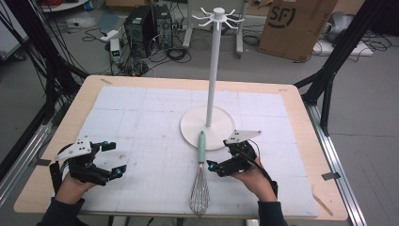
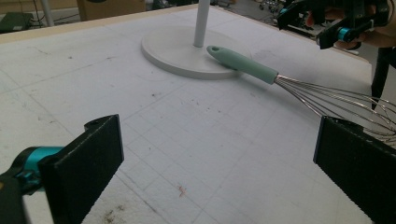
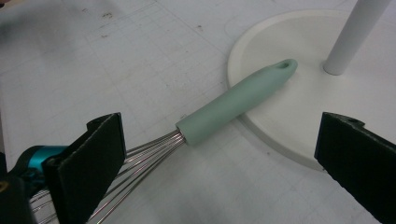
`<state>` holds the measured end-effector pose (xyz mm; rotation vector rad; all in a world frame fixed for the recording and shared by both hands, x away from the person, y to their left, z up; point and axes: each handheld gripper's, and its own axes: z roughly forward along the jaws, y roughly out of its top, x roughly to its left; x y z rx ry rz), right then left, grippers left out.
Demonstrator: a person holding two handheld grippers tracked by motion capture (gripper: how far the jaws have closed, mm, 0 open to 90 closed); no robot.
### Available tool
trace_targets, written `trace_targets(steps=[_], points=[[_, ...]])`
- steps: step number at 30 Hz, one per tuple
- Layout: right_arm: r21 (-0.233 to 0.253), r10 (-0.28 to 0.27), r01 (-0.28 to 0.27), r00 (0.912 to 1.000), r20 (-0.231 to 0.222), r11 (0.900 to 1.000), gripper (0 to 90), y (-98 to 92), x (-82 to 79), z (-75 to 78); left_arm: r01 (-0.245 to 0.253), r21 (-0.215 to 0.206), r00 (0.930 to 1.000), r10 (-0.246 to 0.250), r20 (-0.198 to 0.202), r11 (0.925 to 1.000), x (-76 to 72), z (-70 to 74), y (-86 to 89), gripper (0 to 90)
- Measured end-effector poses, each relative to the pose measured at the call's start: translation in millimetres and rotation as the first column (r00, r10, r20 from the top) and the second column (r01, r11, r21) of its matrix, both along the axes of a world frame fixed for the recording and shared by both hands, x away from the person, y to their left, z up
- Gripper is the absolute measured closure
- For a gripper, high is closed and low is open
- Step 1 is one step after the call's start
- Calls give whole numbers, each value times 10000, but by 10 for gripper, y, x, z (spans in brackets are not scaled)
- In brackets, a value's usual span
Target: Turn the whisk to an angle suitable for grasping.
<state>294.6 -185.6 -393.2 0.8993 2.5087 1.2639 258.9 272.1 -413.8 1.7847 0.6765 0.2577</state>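
We judge the whisk (image 1: 200, 173) to be a light thing: a mint-green handle, probably a slightly grippy plastic or silicone, and a balloon of thin steel wires that would spring and slide if we squeezed them. The handle (image 3: 236, 102) is the stiff part, so that is where we would take hold, about midway along it, clear of the wires. The hanging hole at the handle's tip looks meant for the hooks at the top of the stand (image 1: 212, 70).

The whisk lies flat, its handle tip resting on the near rim of the stand's round base (image 2: 173, 58), and its wire head points away from the stand toward the person's edge of the worktop (image 1: 291, 94).

The right tongs (image 1: 221, 165) hover just beside the handle, on the right of the stand's base, with jaws spread wide and nothing between them; in the right gripper view the handle sits in the gap between the two black pads. The left tongs (image 1: 113, 160) are also wide open and empty, well apart from the stand on its left.

The worktop carries a white gridded mat (image 1: 141, 113), a little scuffed and speckled, flat and dry by the look of it. Beyond the stand the floor holds computer towers (image 1: 148, 23), tangled cables and a cardboard box (image 1: 294, 26).
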Motion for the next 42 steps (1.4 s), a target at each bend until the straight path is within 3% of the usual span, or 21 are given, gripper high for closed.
trace_targets(steps=[6, 17, 22, 33, 42], points=[[-238, 90, -96, 9997, -231, 9997, 11, 89, 66, -23, -40, 8, 10000, 40, -56, 10000, 4, -6, -7, 22], [-766, -364, 314, 9972, -648, 9966, 13, 260, 200, -74, -25, 64, 9999, 25, -99, 10000, 9, -17, -12, 22], [-1249, -615, 509, 9947, -826, 9909, 28, 357, 244, -133, -36, 74, 9999, 37, -104, 10000, 8, -19, -16, 22], [-1738, -1077, 884, 9886, -1052, 9808, 81, 472, 306, -209, -45, 137, 9999, 47, -158, 9999, 14, -30, -22, 22], [-2301, -1461, 1190, 9837, -1046, 9659, 152, 581, 366, -250, -37, 215, 9997, 42, -220, 9998, 19, -45, -36, 22]])
